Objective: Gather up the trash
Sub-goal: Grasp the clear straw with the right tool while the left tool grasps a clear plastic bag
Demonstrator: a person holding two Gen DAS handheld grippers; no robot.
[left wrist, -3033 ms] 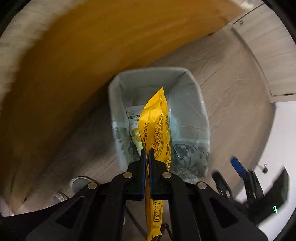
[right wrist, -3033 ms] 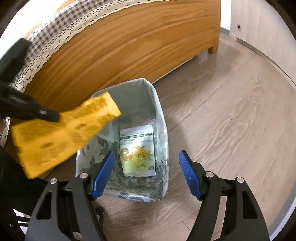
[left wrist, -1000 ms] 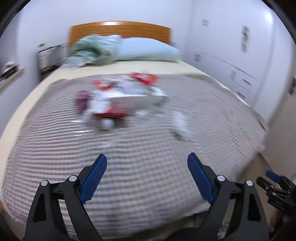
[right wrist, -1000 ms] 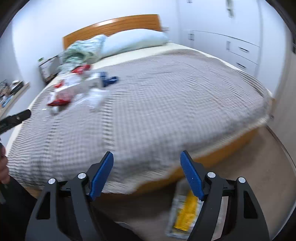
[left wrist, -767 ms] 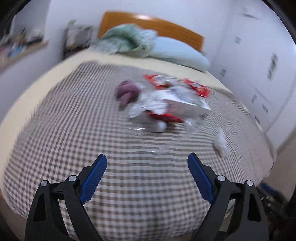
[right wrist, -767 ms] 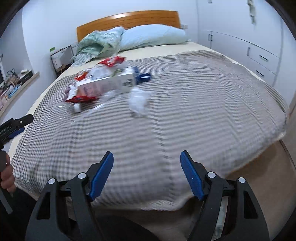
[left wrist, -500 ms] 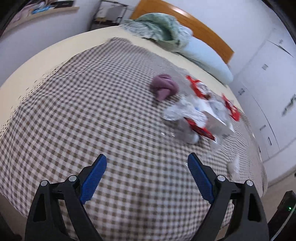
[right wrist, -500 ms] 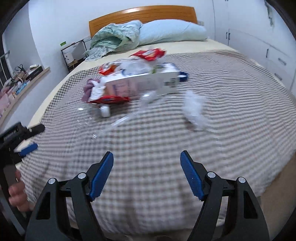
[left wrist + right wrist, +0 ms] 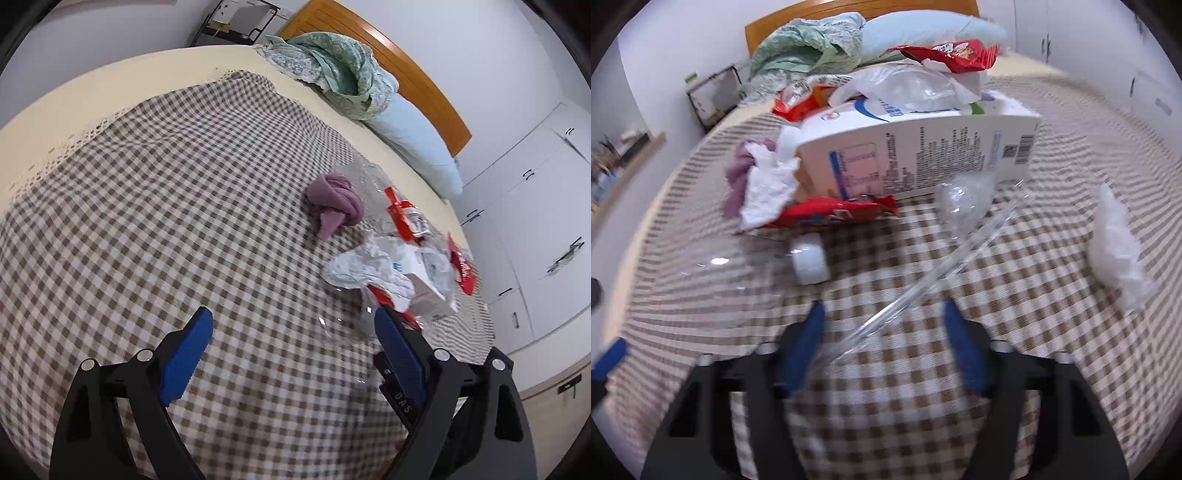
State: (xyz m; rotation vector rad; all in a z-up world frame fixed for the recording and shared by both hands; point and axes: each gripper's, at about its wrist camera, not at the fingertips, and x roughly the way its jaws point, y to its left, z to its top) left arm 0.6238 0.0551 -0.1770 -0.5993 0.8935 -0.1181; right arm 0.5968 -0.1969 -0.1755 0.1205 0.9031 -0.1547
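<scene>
Checked brown-and-white bedcover (image 9: pixel 155 192) carried the trash pile, which lay toward the far right of the bed in the left wrist view and directly ahead in the right wrist view. Left gripper (image 9: pixel 291 343) was released, jaws spread wide over bare cover, nothing between them. Right gripper (image 9: pixel 882 336) had just been closing; its jaws stood apart, blurred, and a clear plastic strip (image 9: pixel 923 280) ran diagonally down into the gap between them. Contact between pads and strip could not be determined. White carton (image 9: pixel 923 155) lay on its side at the centre of the pile, with a clear plastic bag (image 9: pixel 908 86) and a red snack wrapper (image 9: pixel 953 53) on top. A second red wrapper (image 9: pixel 831 214) and crumpled white paper (image 9: pixel 768 188) lay against the carton's near left end, just beside a purple cloth (image 9: pixel 334 201). A white bottle cap (image 9: pixel 810 260) lay just in front of the pile. A crumpled clear bag (image 9: pixel 1115 251) lay apart, to the right
</scene>
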